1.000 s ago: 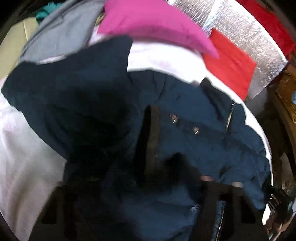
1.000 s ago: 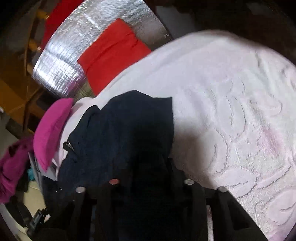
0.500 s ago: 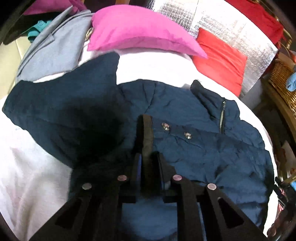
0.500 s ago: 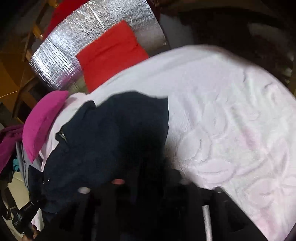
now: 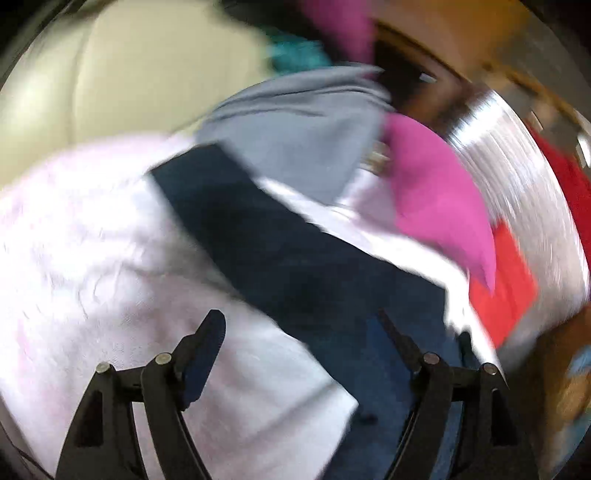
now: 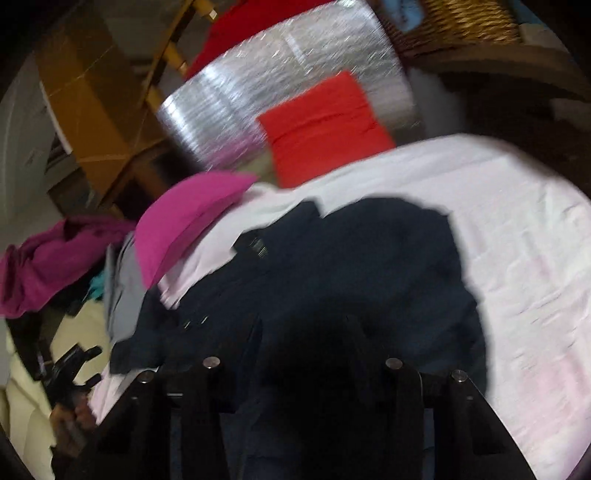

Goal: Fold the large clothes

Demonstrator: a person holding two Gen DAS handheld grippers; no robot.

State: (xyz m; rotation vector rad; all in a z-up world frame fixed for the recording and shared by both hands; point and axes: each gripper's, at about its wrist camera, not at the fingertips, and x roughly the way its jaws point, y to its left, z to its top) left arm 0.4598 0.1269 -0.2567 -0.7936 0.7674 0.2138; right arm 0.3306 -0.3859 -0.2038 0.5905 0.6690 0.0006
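A dark navy jacket (image 6: 369,266) lies on the pale pink-white bedspread (image 6: 517,258). In the left wrist view one navy sleeve (image 5: 258,236) stretches up and left across the bedspread (image 5: 74,258). My left gripper (image 5: 299,325) is open and empty, its fingers wide apart just above the sleeve. My right gripper (image 6: 303,332) hangs over the jacket's near edge; its fingers are dark against dark cloth, spread apart, with the gap between them lost in shadow. The left gripper also shows at the lower left of the right wrist view (image 6: 74,369).
A magenta pillow (image 5: 436,199), a grey garment (image 5: 295,140) and a red cushion (image 6: 321,125) against a silver foil panel (image 6: 277,81) lie at the head of the bed. A wicker basket (image 6: 461,22) stands at the far right. A magenta cloth (image 6: 48,258) is heaped beside the bed.
My left gripper let go of the jacket's front edge, opened wide and swung left toward the sleeve. My right gripper's fingers spread apart and the view pulled back over the jacket.
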